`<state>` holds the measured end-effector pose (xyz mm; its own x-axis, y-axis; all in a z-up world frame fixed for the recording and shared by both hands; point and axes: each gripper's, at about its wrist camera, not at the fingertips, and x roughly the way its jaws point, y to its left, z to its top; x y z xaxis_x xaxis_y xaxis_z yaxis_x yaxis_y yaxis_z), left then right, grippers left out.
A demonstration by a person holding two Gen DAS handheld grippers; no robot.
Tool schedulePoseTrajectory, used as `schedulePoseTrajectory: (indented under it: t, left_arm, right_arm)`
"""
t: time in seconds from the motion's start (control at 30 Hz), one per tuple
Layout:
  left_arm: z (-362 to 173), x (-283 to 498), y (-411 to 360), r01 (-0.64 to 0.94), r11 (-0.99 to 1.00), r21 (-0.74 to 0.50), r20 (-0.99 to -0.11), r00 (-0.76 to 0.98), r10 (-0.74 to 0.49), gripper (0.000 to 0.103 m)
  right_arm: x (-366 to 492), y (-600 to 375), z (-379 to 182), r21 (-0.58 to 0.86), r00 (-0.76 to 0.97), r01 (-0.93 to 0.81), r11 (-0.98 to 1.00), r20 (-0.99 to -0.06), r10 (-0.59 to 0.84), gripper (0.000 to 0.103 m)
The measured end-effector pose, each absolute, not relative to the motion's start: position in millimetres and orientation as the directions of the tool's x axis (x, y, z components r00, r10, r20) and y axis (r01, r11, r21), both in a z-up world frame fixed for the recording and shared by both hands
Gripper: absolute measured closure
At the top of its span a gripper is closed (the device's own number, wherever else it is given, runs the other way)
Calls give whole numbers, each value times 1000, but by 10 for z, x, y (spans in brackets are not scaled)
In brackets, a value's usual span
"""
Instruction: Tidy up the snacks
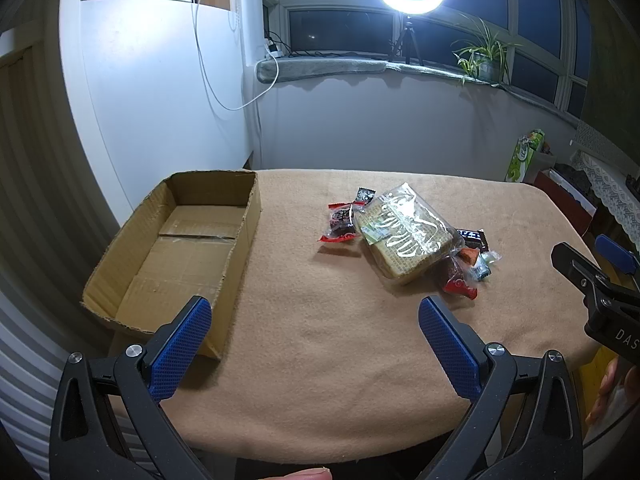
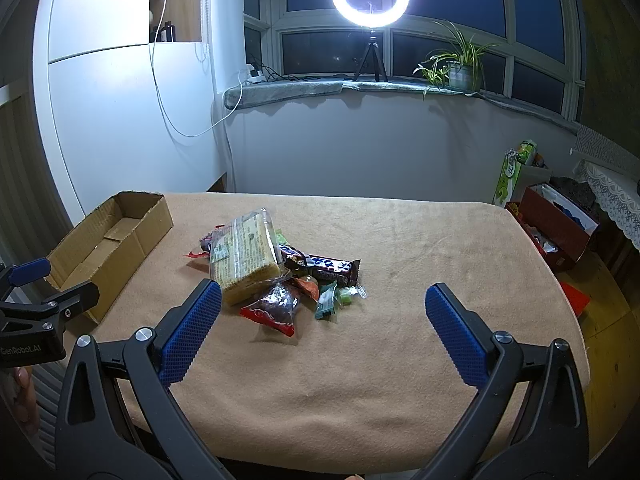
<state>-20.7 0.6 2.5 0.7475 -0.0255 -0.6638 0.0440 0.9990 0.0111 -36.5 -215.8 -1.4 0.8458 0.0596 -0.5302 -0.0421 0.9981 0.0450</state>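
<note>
Snacks are heaped apart from the cardboard box; left gripper and right gripper are held wide, empty. Neighbours could be dragged along if the slippery wafer pack is pinched carelessly.

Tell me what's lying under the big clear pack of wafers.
The wafer pack lies on the snack pile, covering one end of the dark chocolate bar and parts of red-wrapped snacks at its edges. Anything fully beneath it is hidden. The cardboard box holds nothing.
</note>
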Motion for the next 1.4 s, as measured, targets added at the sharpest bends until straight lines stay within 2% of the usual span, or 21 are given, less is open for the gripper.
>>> schedulePoseTrajectory:
  t: [0.67,0.9,1.17,1.4]
  left_arm:
    - [-33,-192,-2,49,999,12,-678,735,-28,0]
    - [-567,-7,-182,84,996,30,-750,661,-33,0]
    - [-1051,95,-263,102,992,73,-809,588,-1,0]
    - [-1128,95,-199,112,994,-1,-802,594,-68,0]
  right_arm:
    - [-354,-2158,-131,44,829,-41,998,-557,59,0]
    - [-165,-2184,-682,54,733,-47,997,-677,71,0]
    - [-140,-2264,-1181,68,667,-39,997,-741,77,0]
    - [-272,-2208,-1304,-1,718,-78,997,-694,56,0]
